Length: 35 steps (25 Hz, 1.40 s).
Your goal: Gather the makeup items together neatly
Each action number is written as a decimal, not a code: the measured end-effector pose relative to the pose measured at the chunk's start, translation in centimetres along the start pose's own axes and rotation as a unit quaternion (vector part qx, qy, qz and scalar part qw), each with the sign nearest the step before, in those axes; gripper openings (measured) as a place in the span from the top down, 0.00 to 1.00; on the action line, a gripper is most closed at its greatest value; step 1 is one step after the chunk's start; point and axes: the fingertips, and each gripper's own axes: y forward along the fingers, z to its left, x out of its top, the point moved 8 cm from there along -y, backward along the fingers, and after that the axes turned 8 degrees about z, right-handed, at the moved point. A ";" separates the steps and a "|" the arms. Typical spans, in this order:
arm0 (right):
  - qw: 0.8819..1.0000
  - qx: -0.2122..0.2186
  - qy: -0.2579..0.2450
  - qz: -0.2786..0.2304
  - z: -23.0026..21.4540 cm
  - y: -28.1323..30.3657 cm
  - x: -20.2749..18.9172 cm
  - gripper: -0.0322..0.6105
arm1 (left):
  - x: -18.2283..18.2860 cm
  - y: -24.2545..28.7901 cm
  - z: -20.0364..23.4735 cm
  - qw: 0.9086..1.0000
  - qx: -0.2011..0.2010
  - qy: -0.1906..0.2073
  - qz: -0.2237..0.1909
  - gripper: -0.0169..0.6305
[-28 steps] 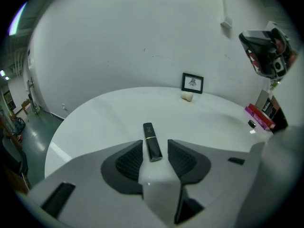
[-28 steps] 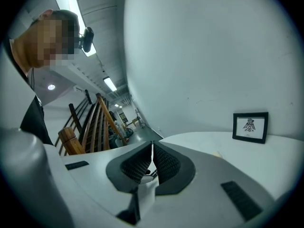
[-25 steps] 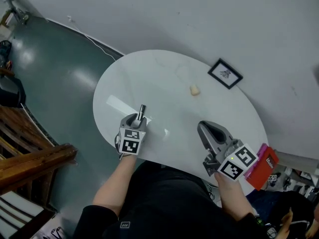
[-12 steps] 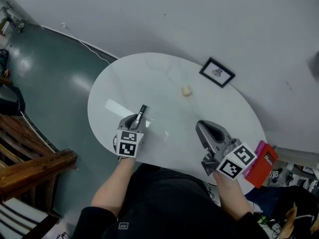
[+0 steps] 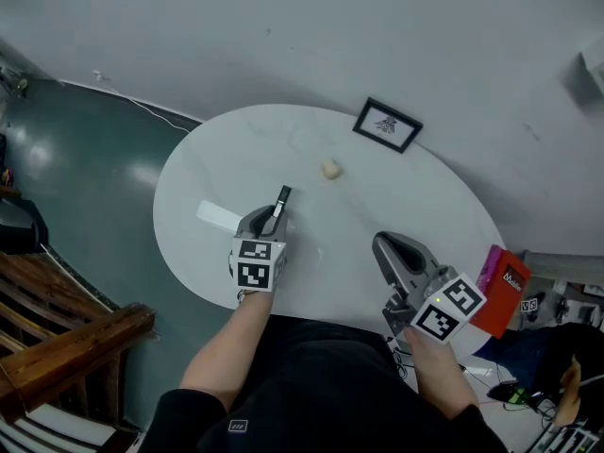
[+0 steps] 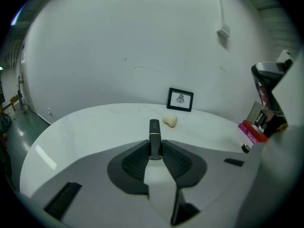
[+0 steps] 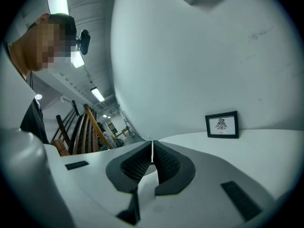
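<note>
Nearest the person, on the side of the white round counter farthest from the framed picture, both grippers are held over the top.

The right gripper is at the near edge, straight out from the framed picture toward the person. Its jaws are pressed together with nothing between them. In its own view it looks across the counter, with the framed picture off to the right of the jaws.

The left gripper is out from the framed picture and to its left, well apart from it. Its jaws have just been closing and now clamp a black lipstick tube by its near end, a pad pressing on each side. The tube sticks forward out of the jaws with its free end aimed roughly toward the framed picture.

Beyond the tube's tip, between it and the framed picture, a beige makeup sponge lies alone on the counter. It is near the picture but apart from it.

The framed picture itself stands at the counter's far rim, in front of the white wall.

Well to the picture's right and nearer the person, a red box is at the counter's right edge. Whether it rests on the counter cannot be told.
</note>
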 end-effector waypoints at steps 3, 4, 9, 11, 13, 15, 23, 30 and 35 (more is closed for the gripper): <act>1.000 -0.017 0.011 -0.003 -0.7 -1.0 -0.6 0.89 | 0.0 1.6 -0.7 1.000 0.001 -0.004 0.009 0.83; 1.000 -0.021 0.015 -0.004 -0.9 -1.3 -0.8 0.89 | -0.1 2.2 -0.9 1.000 0.001 -0.004 0.014 0.83; 0.999 -0.033 0.028 -0.005 -1.6 -1.7 -1.3 0.89 | -0.7 3.9 -1.1 0.999 0.011 0.001 0.032 0.83; 0.999 -0.033 0.031 -0.003 -1.7 -1.6 -1.5 0.89 | -0.8 4.3 -0.9 0.999 0.023 -0.003 0.034 0.83; 0.999 -0.032 0.035 -0.002 -1.8 -1.4 -1.8 0.89 | -0.9 4.6 -0.7 0.999 0.028 -0.012 0.036 0.82; 0.999 -0.030 0.039 0.000 -1.9 -1.3 -2.0 0.89 | -1.1 4.9 -0.6 0.999 0.026 -0.018 0.041 0.82; 0.999 -0.025 0.035 -0.002 -1.3 -1.2 -1.8 0.89 | -1.8 5.3 -0.7 0.998 0.015 -0.018 0.055 0.79; 0.999 -0.026 0.016 -0.012 0.1 -1.7 -1.1 0.89 | -1.2 2.8 -0.9 1.000 0.001 -0.011 0.017 0.71; 1.000 -0.020 -0.010 -0.017 0.9 -1.5 0.0 0.89 | 1.1 -1.2 -1.7 0.998 -0.009 0.047 -0.030 0.82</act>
